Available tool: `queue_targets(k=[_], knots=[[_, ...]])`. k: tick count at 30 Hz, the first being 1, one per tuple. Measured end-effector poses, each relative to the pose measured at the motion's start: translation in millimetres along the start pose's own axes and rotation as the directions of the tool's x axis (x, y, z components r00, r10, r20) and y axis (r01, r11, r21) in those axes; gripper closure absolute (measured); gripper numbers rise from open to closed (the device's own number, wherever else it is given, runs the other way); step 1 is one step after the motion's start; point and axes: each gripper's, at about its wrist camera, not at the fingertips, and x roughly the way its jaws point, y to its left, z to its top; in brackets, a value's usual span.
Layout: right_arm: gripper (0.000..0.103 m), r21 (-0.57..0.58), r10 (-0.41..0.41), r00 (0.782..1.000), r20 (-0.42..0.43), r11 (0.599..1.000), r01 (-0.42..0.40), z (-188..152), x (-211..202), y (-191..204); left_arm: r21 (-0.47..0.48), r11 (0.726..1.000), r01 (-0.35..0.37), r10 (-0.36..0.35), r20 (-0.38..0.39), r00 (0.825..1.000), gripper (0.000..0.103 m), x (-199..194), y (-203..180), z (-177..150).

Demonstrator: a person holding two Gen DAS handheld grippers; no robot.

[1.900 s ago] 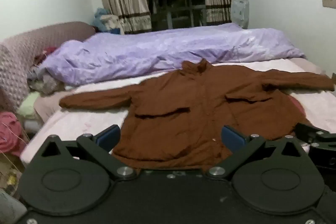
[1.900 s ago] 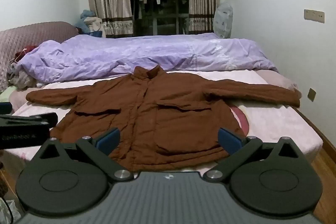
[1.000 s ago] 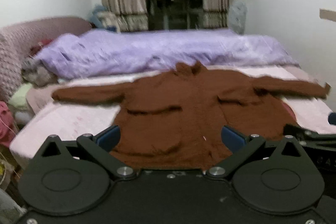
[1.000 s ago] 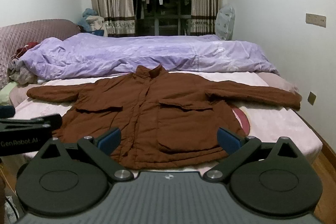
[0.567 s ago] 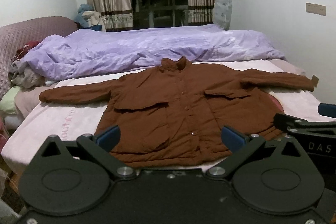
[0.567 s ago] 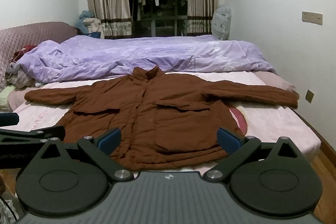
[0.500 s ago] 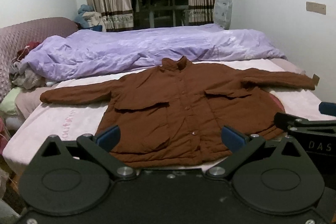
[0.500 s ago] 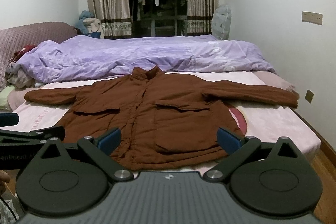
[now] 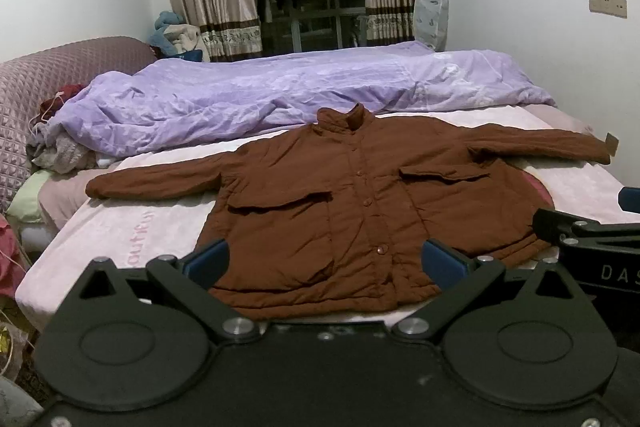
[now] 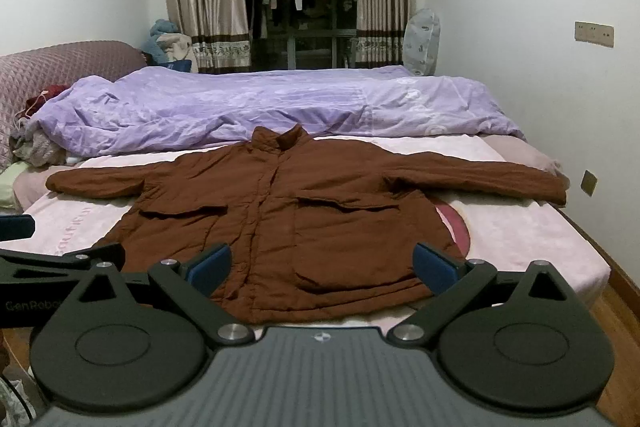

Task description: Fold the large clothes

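A large brown jacket (image 9: 360, 203) lies flat, front up, on the pink sheet of the bed (image 9: 120, 231), sleeves spread left and right, collar toward the far side. It also shows in the right wrist view (image 10: 304, 215). My left gripper (image 9: 324, 263) is open and empty, held before the jacket's hem. My right gripper (image 10: 322, 263) is open and empty, also before the hem. The right gripper's body shows at the right edge of the left wrist view (image 9: 592, 247); the left gripper's body shows at the left edge of the right wrist view (image 10: 48, 267).
A purple duvet (image 10: 260, 107) lies bunched along the far side of the bed. A quilted mauve headboard (image 9: 36, 95) and loose clothes are at the left. A white wall (image 10: 560, 87) runs close along the right, with wood floor (image 10: 616, 327) beside the bed.
The left wrist view has swung to the left and steadied, so the jacket sits more centred. The right gripper has barely moved. Both grippers stay open.
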Motion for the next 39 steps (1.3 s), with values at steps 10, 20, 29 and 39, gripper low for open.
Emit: queue_targets(k=[10,20,29,39], knots=[[0.000,0.001,0.000,1.000,-0.004,1.000,0.000,-1.2,0.4,0.1,-0.002,1.000,0.000,0.000,0.000,1.000,0.000,1.3,-0.5,-0.7],[0.000,0.002,0.003,1.000,-0.006,1.000,-0.003,-1.2,0.9,0.0,-0.001,1.000,-0.006,0.006,-0.002,1.000,0.000,2.8,-0.6,-1.7],[0.000,0.001,0.005,1.000,-0.010,1.000,-0.005,-6.0,1.4,4.5,0.004,1.000,-0.018,0.018,-0.004,1.000,0.000,3.9,-2.7,-3.7],[0.000,-0.014,0.013,1.000,-0.008,1.000,-0.013,-14.0,7.7,9.8,0.007,1.000,-0.016,0.016,0.002,1.000,0.000,13.1,0.3,-8.0]])
